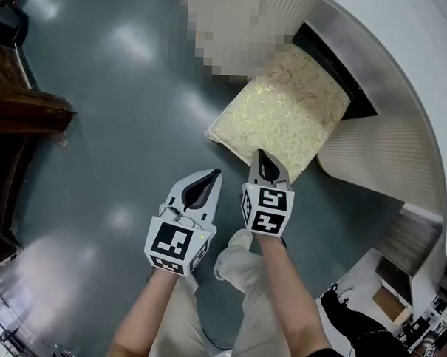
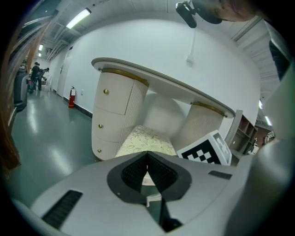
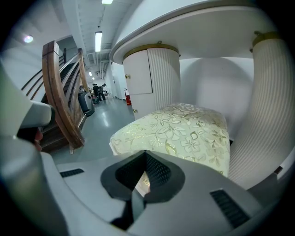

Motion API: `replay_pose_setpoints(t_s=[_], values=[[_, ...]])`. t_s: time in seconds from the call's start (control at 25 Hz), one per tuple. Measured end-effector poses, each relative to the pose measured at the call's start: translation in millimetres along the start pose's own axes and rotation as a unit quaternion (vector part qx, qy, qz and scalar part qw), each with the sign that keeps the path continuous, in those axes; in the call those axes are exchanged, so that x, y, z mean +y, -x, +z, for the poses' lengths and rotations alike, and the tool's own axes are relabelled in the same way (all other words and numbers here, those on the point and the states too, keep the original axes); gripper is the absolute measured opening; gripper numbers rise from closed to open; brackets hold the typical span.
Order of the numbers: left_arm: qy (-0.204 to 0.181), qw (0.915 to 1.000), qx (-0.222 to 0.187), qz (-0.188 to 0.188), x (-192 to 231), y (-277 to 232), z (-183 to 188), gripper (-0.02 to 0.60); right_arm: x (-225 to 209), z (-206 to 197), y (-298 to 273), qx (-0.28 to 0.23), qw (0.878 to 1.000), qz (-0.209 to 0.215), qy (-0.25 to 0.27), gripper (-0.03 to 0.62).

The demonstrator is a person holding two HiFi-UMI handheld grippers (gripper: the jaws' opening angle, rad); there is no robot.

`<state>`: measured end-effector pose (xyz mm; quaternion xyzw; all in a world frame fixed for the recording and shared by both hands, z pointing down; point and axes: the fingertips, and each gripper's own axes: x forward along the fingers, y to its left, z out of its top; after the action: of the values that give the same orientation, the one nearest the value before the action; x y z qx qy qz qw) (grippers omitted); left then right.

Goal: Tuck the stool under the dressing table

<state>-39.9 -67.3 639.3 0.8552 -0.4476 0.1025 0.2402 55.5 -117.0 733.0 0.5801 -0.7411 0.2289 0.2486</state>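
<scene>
Stool (image 1: 286,103) partly under table (image 1: 406,64). Right gripper (image 1: 264,156) at stool's near edge, left gripper (image 1: 212,174) beside it over floor (image 1: 122,118); both jaws closed, empty

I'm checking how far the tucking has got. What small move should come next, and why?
Probably nudge the stool forward with the right gripper, jaws shut, at its near edge: about half of it juts out from under the dressing table. The left gripper, also shut, hangs beside it over the floor.
</scene>
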Motion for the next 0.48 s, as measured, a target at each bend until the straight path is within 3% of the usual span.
replay_pose_setpoints(t_s=[0.48], values=[[0.002, 0.9999, -0.013, -0.001, 0, -13, -4, 0.012, -8, 1, -9, -0.012, 1.000, -0.012, 0.025, 0.009]])
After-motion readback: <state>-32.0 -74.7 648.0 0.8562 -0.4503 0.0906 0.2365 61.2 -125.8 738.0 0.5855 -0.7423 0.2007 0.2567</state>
